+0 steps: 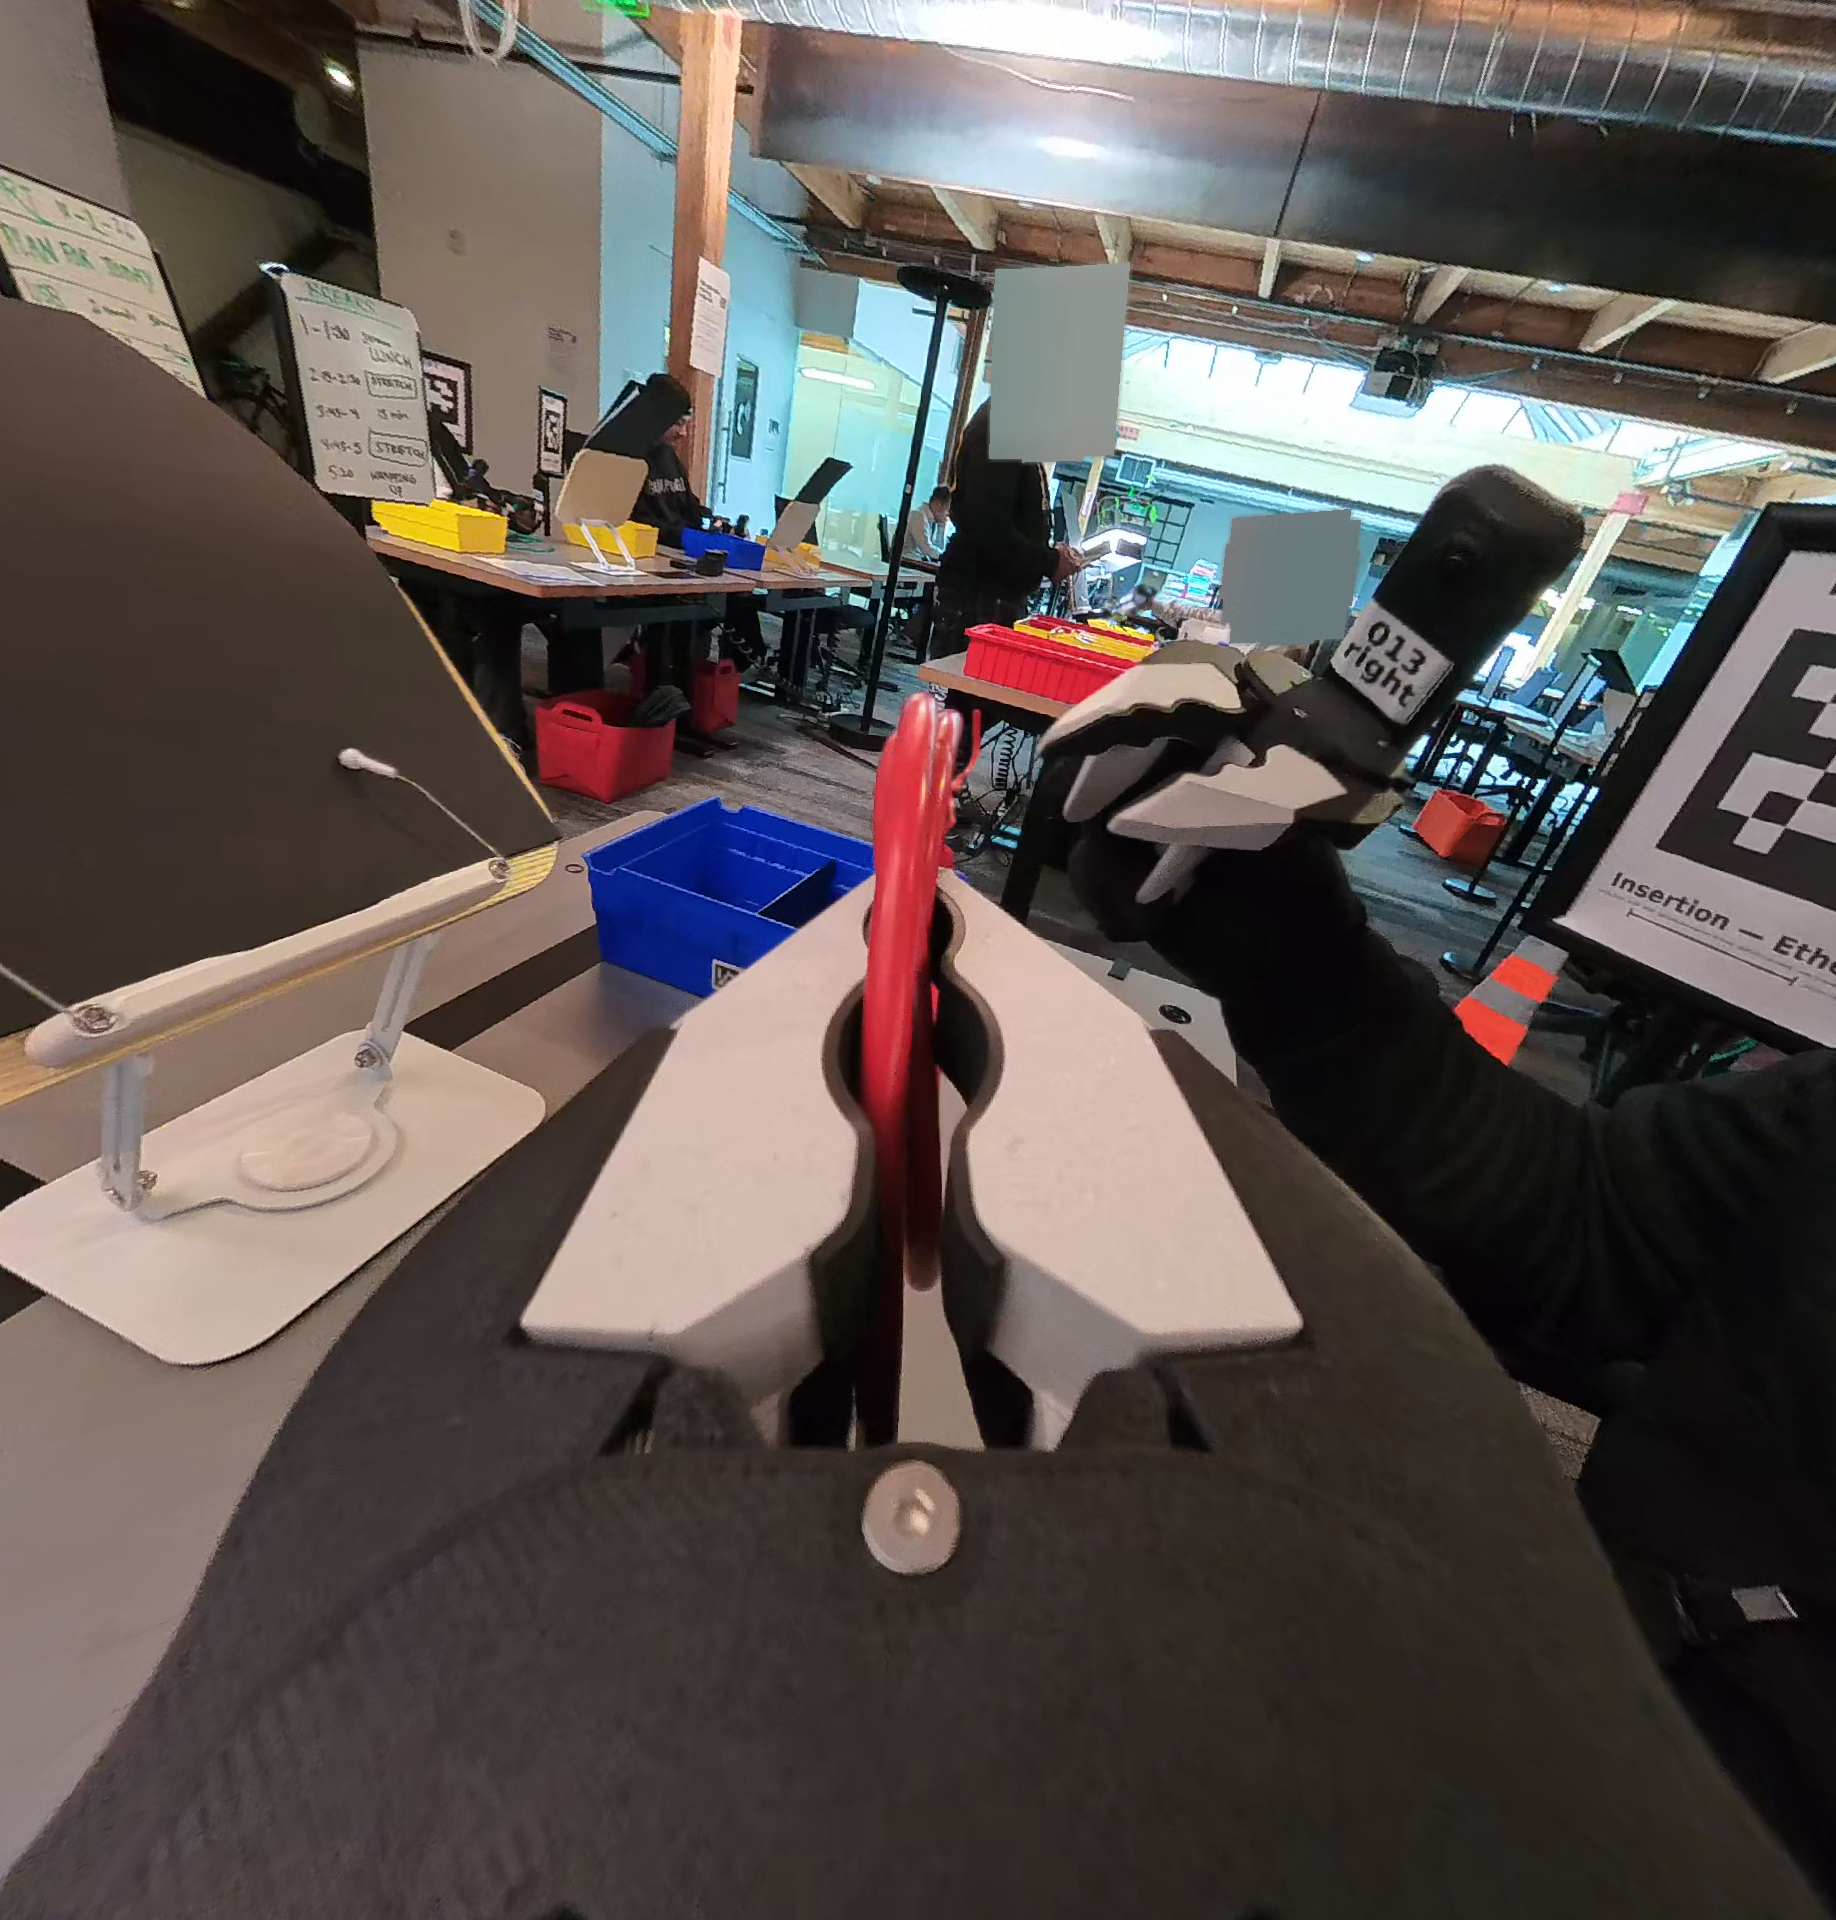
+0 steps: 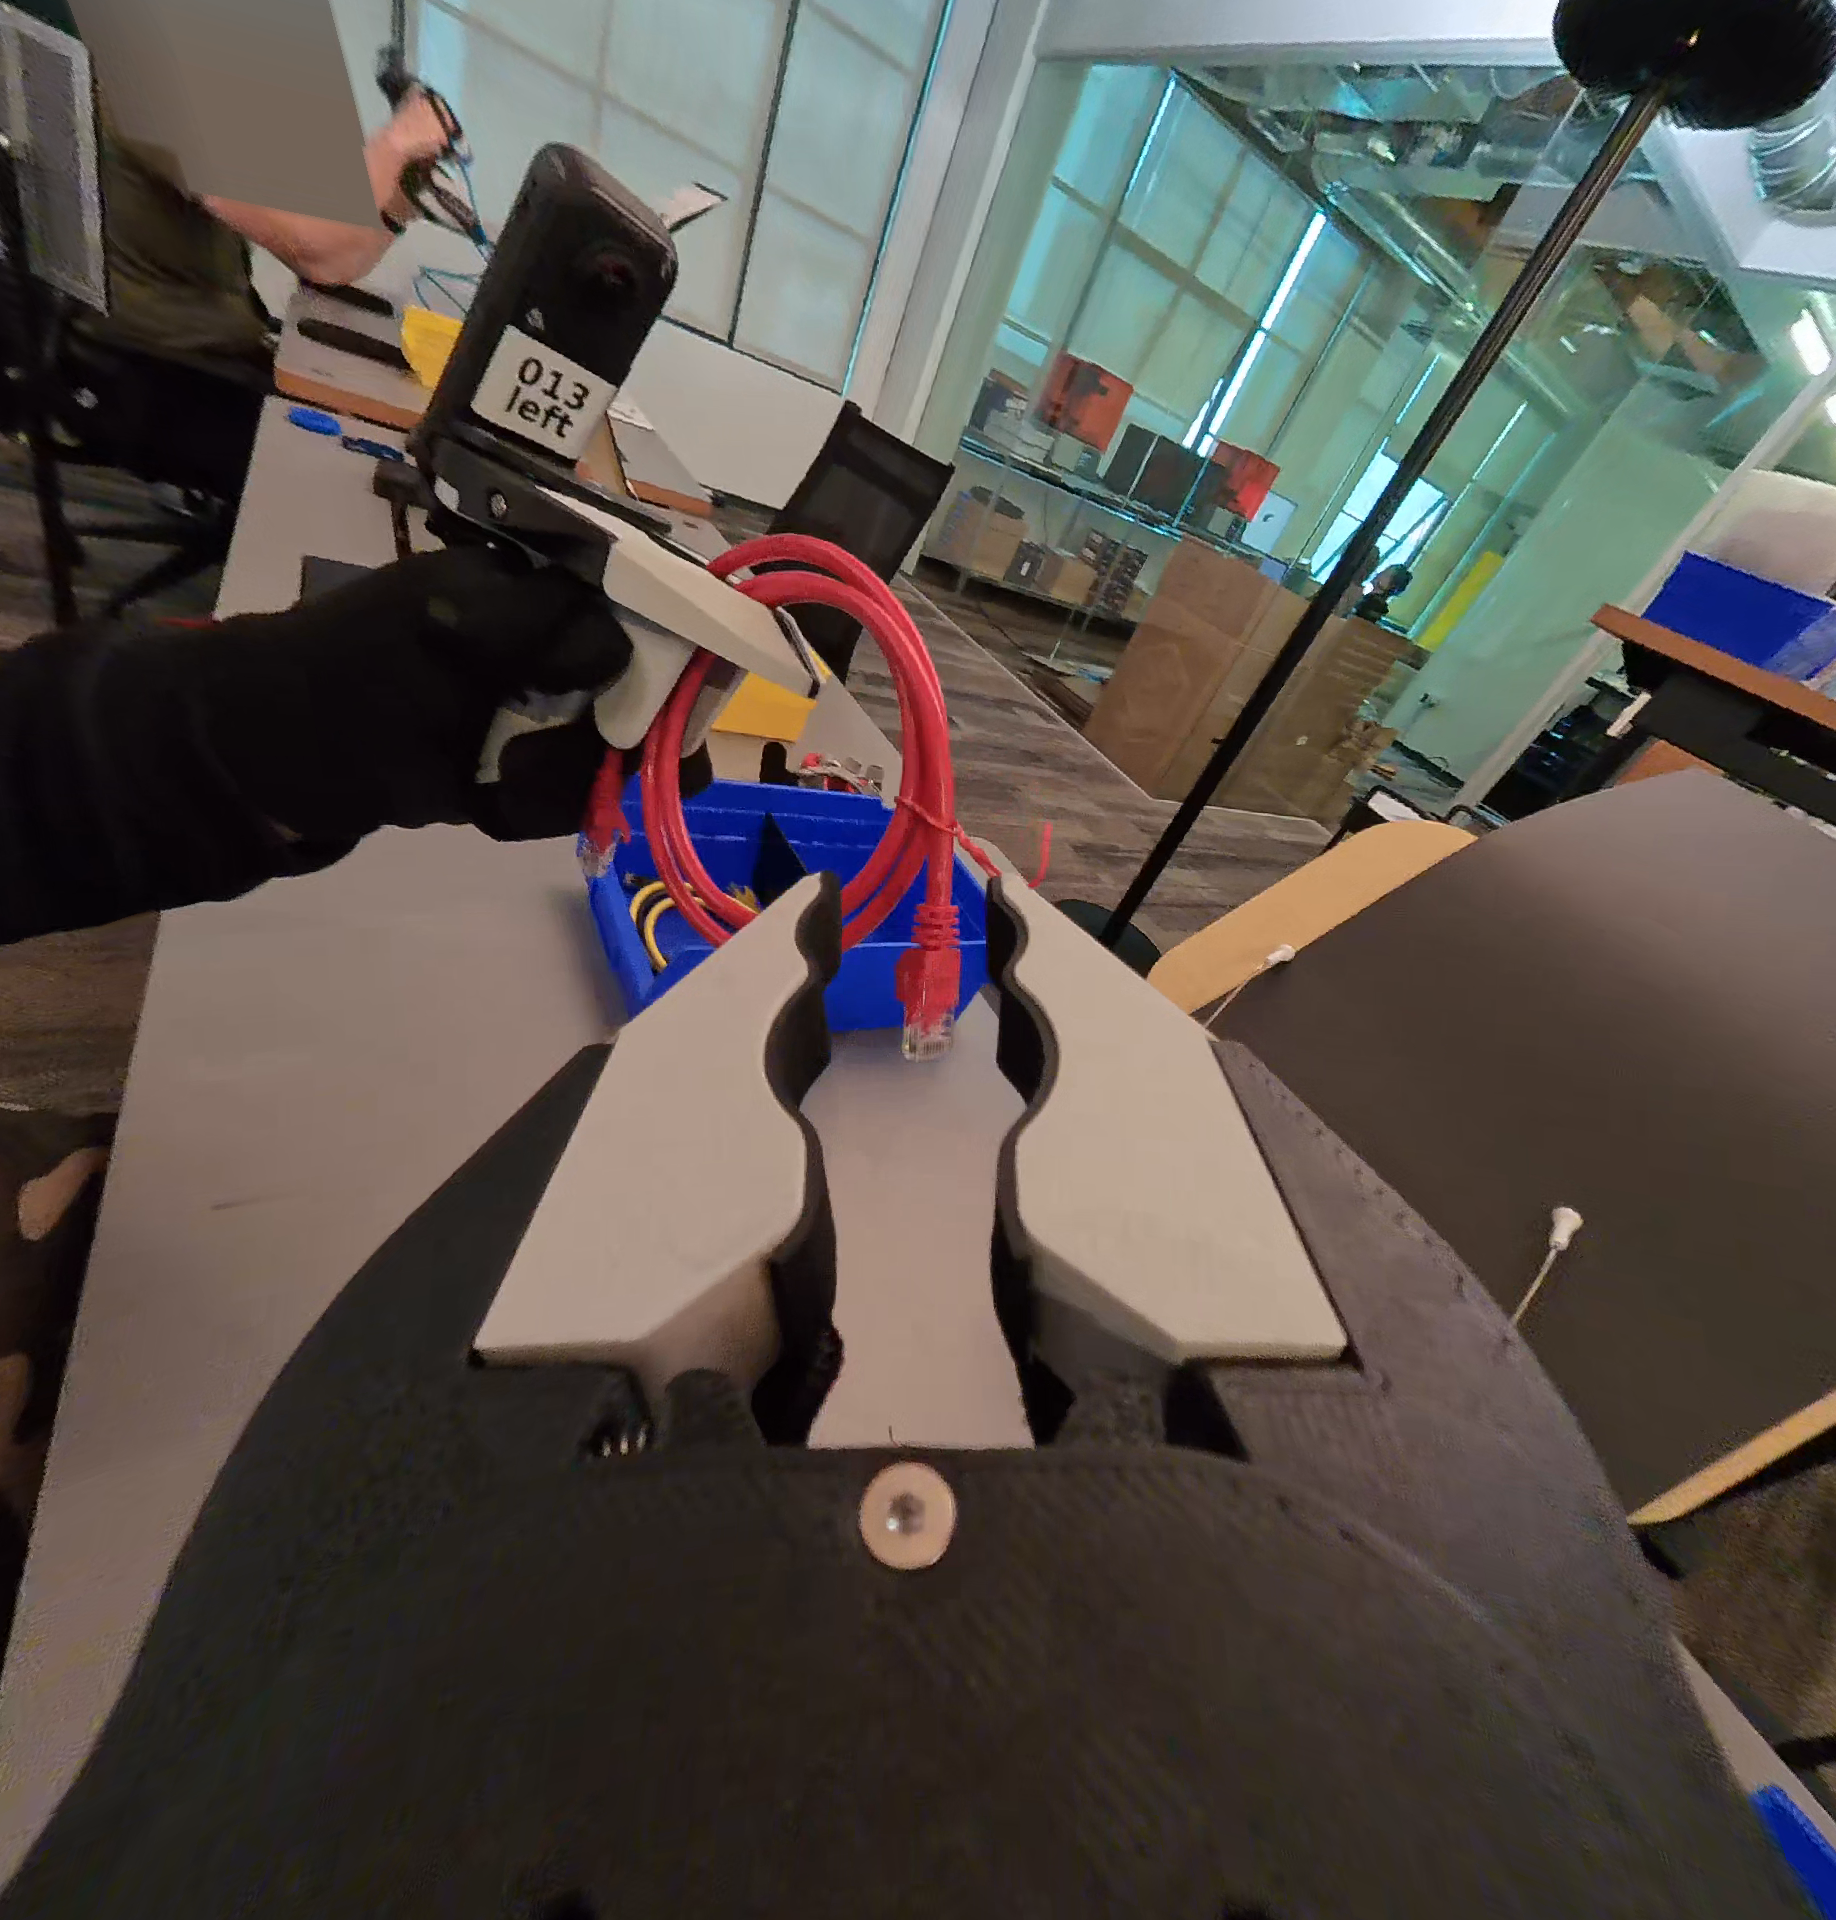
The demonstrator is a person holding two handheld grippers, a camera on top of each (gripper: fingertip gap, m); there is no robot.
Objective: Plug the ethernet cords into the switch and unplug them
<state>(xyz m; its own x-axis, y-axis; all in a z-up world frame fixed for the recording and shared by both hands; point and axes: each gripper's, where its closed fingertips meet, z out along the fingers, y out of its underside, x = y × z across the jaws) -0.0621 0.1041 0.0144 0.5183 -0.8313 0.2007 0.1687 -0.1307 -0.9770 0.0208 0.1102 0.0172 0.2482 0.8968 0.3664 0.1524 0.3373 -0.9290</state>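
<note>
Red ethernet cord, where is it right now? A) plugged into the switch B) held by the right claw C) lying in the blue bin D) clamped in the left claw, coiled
D: the left claw is shut on the coiled red ethernet cord, which hangs above the blue bin; the right claw is open and empty.

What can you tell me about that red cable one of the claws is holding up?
The red cable is a thin, glossy ethernet cord, coiled into a few loops and bound with a red twist tie. The left claw is shut on the coil, holding it in the air above the blue bin. A clear-tipped plug with a ribbed red boot dangles at the bottom; the other plug hangs under the gloved hand.
</note>
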